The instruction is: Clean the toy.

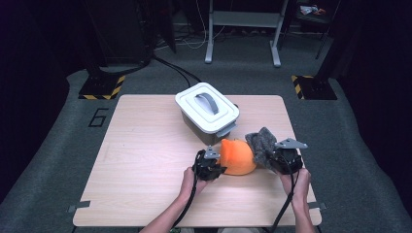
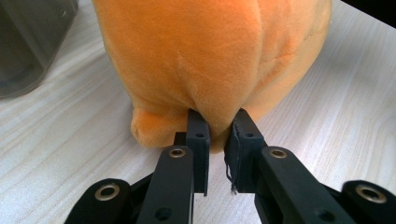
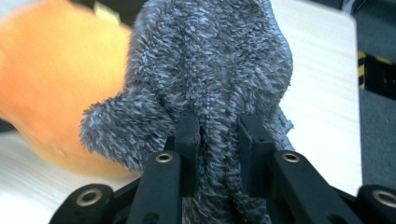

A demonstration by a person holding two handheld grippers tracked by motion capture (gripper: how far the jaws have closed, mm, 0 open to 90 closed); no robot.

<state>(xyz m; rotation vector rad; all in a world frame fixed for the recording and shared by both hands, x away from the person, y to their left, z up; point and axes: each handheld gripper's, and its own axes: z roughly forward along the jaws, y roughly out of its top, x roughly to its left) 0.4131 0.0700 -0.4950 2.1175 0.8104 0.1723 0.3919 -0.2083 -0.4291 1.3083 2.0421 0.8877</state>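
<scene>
Left hand-held gripper (image 2: 218,140) pinching orange plush (image 2: 210,60) — right hand-held gripper (image 3: 218,140) clamping grey fuzzy cloth (image 3: 210,60)

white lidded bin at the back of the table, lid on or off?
On. The white lid with its grey handle sits flat over the translucent grey plastic bin, covering the whole opening.

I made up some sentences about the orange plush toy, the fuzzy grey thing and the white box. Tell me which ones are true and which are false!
1. The left hand-held gripper pinches the orange plush toy. True.
2. The right hand-held gripper holds a grey fuzzy cloth. True.
3. The lid is off the white box. False: the lid sits on it, grey handle on top.
4. The orange plush toy is inside the box. False: it rests on the wooden table in front of the box.
</scene>
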